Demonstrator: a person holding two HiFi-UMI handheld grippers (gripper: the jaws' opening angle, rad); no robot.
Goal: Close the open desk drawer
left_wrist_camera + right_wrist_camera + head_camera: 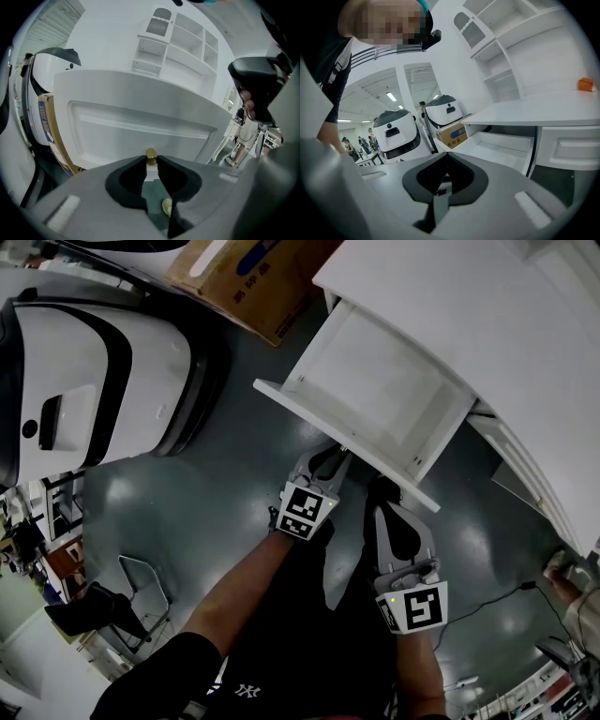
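The white desk (450, 296) has its drawer (375, 381) pulled far out, front panel (140, 126) facing me. A small brass knob (151, 156) sits in the middle of that panel. My left gripper (150, 159) is at the panel, its jaws closed to a narrow gap with the knob held between the tips. In the head view the left gripper (337, 457) touches the drawer front's lower edge. My right gripper (382, 491) hangs just below the front, shut and empty; in its own view the right gripper (447, 157) sees the open drawer (506, 145) from the side.
A cardboard box (253, 277) lies on the grey floor beside the drawer. A large white machine (84, 371) stands left of it. A white shelf unit (173, 40) rises behind the desk. A small orange object (585, 84) rests on the desk top. A person (243, 136) stands far right.
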